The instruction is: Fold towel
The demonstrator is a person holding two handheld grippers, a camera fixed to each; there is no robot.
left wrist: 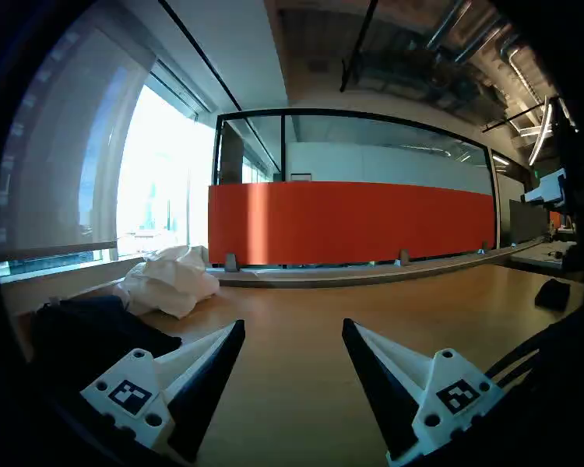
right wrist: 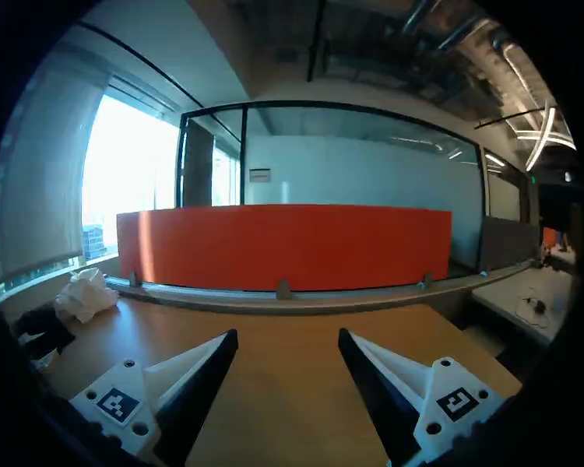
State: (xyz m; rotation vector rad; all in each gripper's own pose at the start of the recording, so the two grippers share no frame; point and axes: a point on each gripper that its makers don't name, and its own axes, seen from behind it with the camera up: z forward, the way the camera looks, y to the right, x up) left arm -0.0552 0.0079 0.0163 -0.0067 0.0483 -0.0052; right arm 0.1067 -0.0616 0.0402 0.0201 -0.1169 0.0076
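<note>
The crumpled white cloth towel (left wrist: 171, 279) lies in a heap on the wooden table (left wrist: 307, 389), ahead and left of both grippers. The left gripper (left wrist: 293, 323) looks nearer than the right gripper (right wrist: 288, 333). Both gape wide, holding nothing.
</note>
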